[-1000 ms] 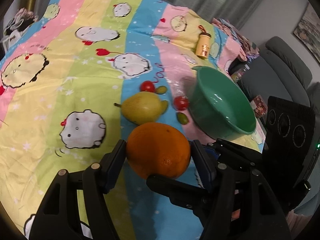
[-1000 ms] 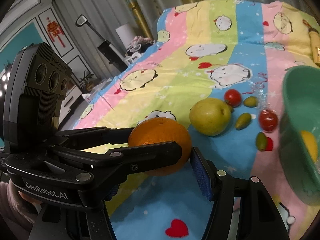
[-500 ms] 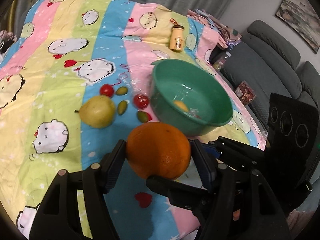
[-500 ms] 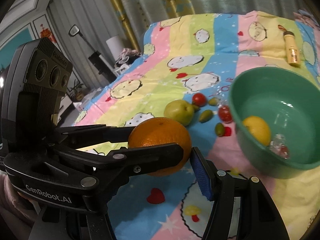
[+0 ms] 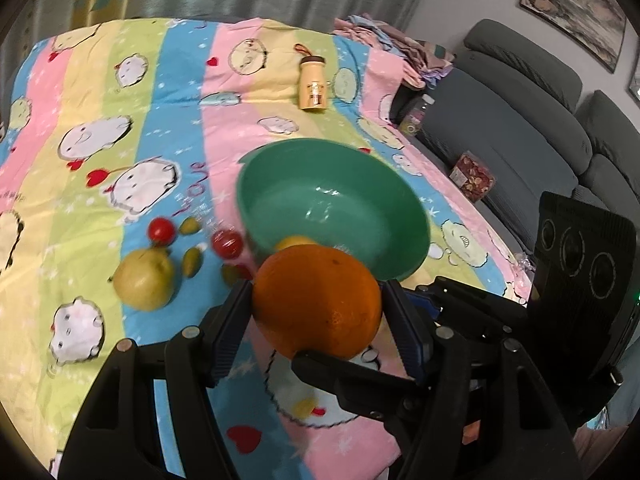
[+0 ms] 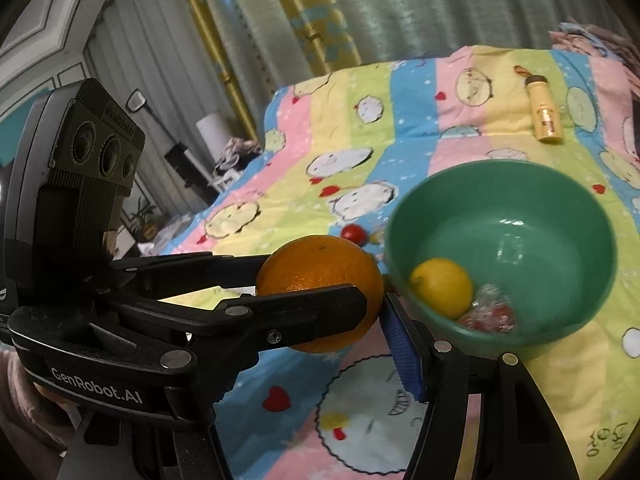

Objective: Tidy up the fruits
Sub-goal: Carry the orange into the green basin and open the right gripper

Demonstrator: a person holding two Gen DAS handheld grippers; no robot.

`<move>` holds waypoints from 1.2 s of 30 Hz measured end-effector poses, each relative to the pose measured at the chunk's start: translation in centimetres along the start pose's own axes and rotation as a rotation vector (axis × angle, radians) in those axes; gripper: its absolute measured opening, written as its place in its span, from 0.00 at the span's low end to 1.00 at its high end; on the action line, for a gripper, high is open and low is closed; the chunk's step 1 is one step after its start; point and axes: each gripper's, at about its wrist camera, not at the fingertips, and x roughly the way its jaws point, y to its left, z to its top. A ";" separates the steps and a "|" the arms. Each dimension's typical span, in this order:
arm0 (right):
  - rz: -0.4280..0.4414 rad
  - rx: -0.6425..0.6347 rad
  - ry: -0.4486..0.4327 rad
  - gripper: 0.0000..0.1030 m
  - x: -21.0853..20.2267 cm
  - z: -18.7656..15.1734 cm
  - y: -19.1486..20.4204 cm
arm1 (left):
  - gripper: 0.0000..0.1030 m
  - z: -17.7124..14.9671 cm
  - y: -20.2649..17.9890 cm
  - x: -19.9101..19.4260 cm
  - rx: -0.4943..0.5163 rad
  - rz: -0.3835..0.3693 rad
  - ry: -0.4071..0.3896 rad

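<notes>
Both grippers clamp one orange [image 5: 316,300] between them: the left gripper [image 5: 318,304] pinches its sides, half open, and the right gripper [image 6: 348,312] holds it crosswise, equally spread. The orange hangs above the quilt [image 5: 160,128] beside the near rim of the green bowl [image 6: 568,312], which holds a lemon [image 6: 442,286].

The bowl [image 5: 400,208] sits on the blanket [image 5: 160,92]. A lemon [image 6: 442,287] lies in it. A pear [image 5: 145,280] lies left; a bottle [image 5: 313,89] lies far behind.
</notes>
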 end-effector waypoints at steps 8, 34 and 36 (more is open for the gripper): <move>-0.048 0.047 -0.056 0.63 -1.2 1.0 -3.1 | 0.64 2.4 -1.9 2.5 0.046 -0.043 0.014; -0.158 0.099 0.009 0.63 1.2 2.5 -8.4 | 0.64 5.5 -0.8 9.0 -0.029 -0.145 0.096; -0.177 0.093 0.020 0.63 1.4 2.6 -8.2 | 0.64 5.5 -0.7 9.1 -0.031 -0.145 0.098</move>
